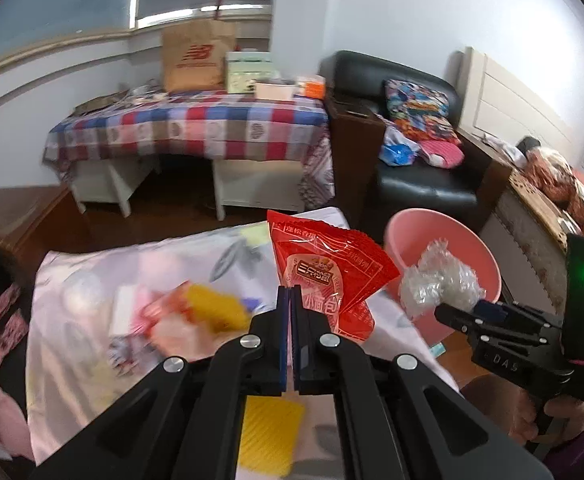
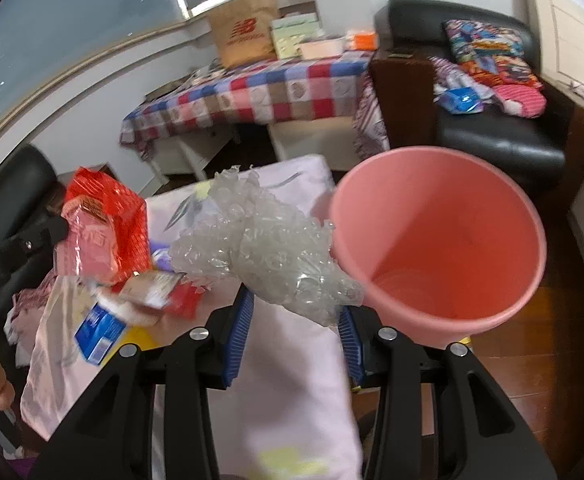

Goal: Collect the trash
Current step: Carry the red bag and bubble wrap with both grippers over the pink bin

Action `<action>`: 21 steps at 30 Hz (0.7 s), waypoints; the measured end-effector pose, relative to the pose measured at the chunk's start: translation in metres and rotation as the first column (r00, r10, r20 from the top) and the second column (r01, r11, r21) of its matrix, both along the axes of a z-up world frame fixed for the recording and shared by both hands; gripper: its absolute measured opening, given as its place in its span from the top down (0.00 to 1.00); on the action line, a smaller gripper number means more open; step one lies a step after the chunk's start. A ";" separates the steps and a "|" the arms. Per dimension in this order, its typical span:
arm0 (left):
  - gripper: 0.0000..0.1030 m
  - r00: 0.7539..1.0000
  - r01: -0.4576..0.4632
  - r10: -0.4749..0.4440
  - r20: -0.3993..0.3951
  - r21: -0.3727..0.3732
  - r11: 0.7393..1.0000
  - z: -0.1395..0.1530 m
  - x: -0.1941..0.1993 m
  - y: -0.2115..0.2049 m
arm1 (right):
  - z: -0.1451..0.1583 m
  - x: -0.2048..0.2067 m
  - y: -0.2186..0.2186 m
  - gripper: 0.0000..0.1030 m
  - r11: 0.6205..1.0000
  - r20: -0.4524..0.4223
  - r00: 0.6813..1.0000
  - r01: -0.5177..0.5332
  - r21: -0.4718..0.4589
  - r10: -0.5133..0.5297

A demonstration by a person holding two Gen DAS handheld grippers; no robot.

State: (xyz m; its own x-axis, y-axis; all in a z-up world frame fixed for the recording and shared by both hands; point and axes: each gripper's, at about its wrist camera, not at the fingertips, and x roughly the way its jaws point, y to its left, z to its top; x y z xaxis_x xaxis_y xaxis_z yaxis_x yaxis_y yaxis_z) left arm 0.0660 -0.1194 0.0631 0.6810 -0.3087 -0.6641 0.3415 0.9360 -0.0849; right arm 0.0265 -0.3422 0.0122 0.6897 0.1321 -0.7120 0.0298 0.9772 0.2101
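the left gripper [image 1: 290,300] has its fingers pressed together on the lower edge of a red crinkly plastic snack wrapper [image 1: 324,268], which stands up above the counter [image 1: 71,360], a surface draped in a pale pink floral cloth. the right gripper [image 2: 296,320] has its fingers partly spread, pinching a crumpled wad of clear bubble wrap [image 2: 267,244] between the blue pads; the wad sits just beside the rim of the round pink plastic bin [image 2: 444,248], not yet over its mouth.

the bin looks empty inside in the right wrist view (only its bare pink bottom shows), so i'd judge the collecting is at an early stage: two pieces are lifted and neither has been dropped in.

still lying on the cloth are more bits: a small blue and white carton [image 2: 99,334], a pale torn packet with red edges [image 2: 159,292], a yellow ribbed sheet [image 1: 269,436] and a blurred orange and yellow packet [image 1: 199,312]. those remain to be picked up after the two held pieces go into the bin.
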 end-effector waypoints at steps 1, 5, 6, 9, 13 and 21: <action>0.99 1.000 0.014 -0.014 0.000 0.002 1.000 0.000 0.004 -0.009 | 0.002 0.001 -0.006 0.59 1.000 0.005 1.000 0.013 -0.005 -0.013; 0.99 0.997 0.079 -0.079 0.009 0.001 0.997 0.006 0.019 -0.053 | 0.011 0.007 -0.036 0.59 0.995 0.015 0.996 0.083 -0.046 -0.083; 0.99 0.995 0.094 -0.094 0.016 0.006 0.996 0.006 0.021 -0.063 | 0.011 0.008 -0.041 0.59 0.994 0.015 0.995 0.097 -0.056 -0.096; 0.99 0.989 0.144 -0.145 0.019 0.030 0.989 0.004 0.030 -0.098 | 0.011 0.013 -0.059 0.59 0.987 0.010 0.991 0.137 -0.087 -0.137; 0.99 0.980 0.197 -0.198 0.005 0.074 0.978 -0.007 0.044 -0.143 | 0.002 0.026 -0.086 0.59 0.974 -0.024 0.979 0.196 -0.112 -0.200; 0.99 0.970 0.242 -0.234 -0.073 0.128 0.962 -0.039 0.074 -0.203 | -0.023 0.047 -0.119 0.59 0.962 -0.100 0.963 0.238 -0.136 -0.252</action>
State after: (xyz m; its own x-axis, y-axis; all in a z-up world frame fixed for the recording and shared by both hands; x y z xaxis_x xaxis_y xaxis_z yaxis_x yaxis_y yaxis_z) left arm 0.1404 -0.3223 0.0240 0.5591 -0.3618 -0.7460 0.5540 0.8325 0.0115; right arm 0.0734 -0.4611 -0.0104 0.6027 -0.1230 -0.7885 0.2883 0.9549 0.0714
